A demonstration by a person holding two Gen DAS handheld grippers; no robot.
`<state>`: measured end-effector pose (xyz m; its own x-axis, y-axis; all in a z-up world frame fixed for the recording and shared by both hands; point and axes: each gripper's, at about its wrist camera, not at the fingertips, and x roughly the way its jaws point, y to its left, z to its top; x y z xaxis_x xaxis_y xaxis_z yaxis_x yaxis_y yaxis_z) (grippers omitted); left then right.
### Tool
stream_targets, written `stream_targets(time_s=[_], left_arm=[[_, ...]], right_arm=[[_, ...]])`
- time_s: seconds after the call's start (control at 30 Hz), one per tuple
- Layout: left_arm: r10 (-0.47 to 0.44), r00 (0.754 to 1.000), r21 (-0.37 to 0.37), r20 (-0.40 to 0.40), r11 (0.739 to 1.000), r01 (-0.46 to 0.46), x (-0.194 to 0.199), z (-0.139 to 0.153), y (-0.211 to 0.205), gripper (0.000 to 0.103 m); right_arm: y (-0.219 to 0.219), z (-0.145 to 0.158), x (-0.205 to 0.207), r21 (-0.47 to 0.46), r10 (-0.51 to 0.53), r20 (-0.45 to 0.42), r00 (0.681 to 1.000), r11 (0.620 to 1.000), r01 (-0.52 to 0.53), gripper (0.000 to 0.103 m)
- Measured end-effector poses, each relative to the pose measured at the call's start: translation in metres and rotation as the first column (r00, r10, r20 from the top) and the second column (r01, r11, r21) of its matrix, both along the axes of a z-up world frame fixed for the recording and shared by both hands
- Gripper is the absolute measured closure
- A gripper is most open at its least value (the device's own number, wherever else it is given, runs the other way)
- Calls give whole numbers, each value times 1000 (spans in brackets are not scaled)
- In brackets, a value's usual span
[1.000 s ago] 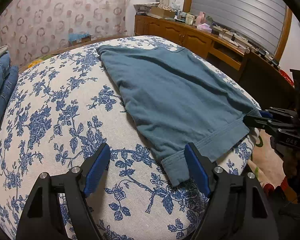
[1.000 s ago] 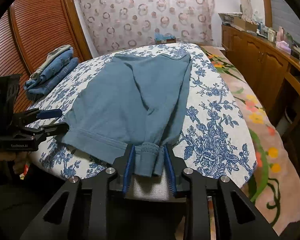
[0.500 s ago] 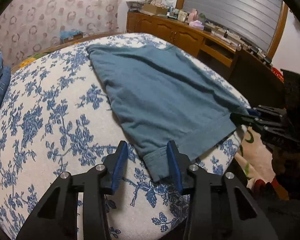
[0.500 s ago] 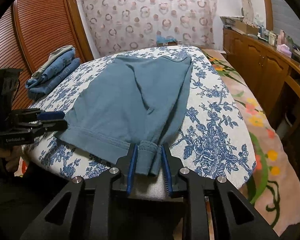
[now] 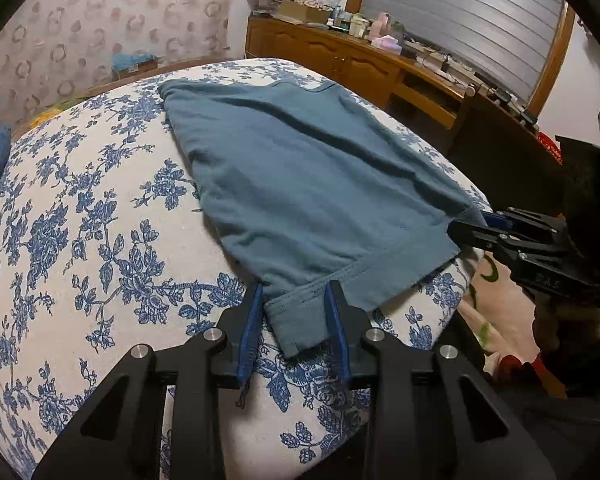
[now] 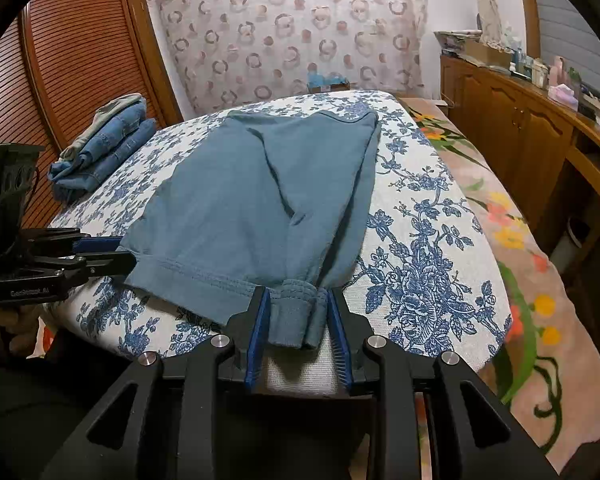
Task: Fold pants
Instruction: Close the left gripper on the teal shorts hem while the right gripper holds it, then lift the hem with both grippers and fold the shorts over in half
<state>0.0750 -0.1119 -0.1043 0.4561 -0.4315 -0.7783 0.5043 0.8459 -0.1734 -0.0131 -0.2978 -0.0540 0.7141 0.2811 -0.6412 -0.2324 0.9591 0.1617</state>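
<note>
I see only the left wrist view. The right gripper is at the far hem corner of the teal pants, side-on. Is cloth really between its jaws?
Observer: Yes. The hem of the teal pants is bunched between the right gripper pads.
Operator: Does that view show my left gripper?
Observer: Yes, the left gripper shows side-on. Its jaws have just been closing, with the other hem corner between them.
Operator: What is the denim at my left edge?
Observer: A stack of folded jeans on the bed, beside a slatted wooden door.
</note>
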Motion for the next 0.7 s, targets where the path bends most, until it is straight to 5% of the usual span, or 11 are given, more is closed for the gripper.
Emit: stream_targets(time_s=[0.3,0.47,0.7], left_arm=[[-10,1000,1,12,1000,10,-2,-1,-2,76],[-5,999,-24,35,1000,6,-4,7,1,91],[26,991,-104,132,995,-12,-8,57,16,91]], right_arm=[[4,-1,0,-26,4,14,1000,1000,-4,68],[2,0,2,17,43,15,999,999,-44,87],[5,38,4,57,99,113,989,993,-106,92]])
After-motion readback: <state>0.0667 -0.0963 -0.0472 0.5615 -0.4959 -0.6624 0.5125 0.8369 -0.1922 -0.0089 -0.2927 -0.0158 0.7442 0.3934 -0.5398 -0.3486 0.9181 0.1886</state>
